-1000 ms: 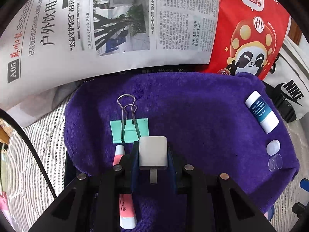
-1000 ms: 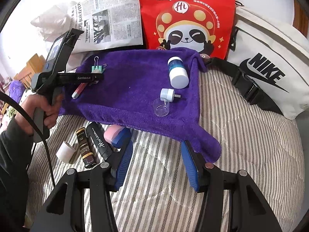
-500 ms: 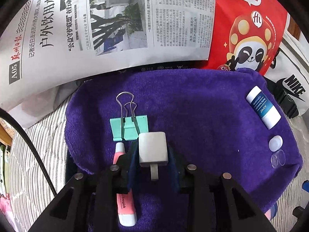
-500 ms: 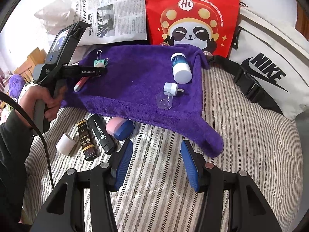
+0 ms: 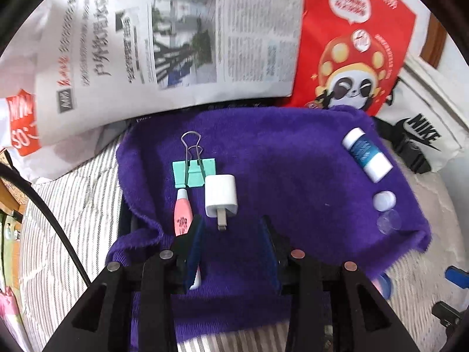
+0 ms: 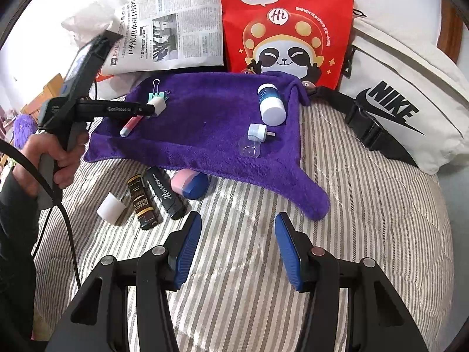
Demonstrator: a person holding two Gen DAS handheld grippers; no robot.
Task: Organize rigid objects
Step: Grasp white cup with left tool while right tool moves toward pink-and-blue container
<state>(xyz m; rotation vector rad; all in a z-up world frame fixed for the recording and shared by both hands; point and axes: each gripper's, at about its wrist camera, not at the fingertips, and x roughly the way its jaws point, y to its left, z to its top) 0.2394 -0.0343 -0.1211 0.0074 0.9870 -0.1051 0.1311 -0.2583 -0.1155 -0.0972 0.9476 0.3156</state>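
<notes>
A white charger plug (image 5: 221,197) lies on the purple towel (image 5: 278,158), beside a pink tube (image 5: 182,215) and a green binder clip (image 5: 194,171). My left gripper (image 5: 231,234) is open just behind the plug, not touching it. A blue-and-white bottle (image 5: 367,158), a small white plug (image 5: 384,201) and a clear cap (image 5: 389,223) lie at the towel's right. My right gripper (image 6: 238,242) is open and empty over the striped bedding. In the right wrist view the charger plug (image 6: 158,106) sits at the left gripper's tip.
Off the towel on the bedding lie a white cylinder (image 6: 110,208), two dark tubes (image 6: 143,202), and a pink-and-blue case (image 6: 192,184). A newspaper (image 5: 176,44), a red panda bag (image 6: 285,26) and a white Nike bag (image 6: 392,111) stand behind.
My left gripper has opened and let go of the white charger plug, which now lies on the towel next to the clip. The left gripper has drawn back a little.
</notes>
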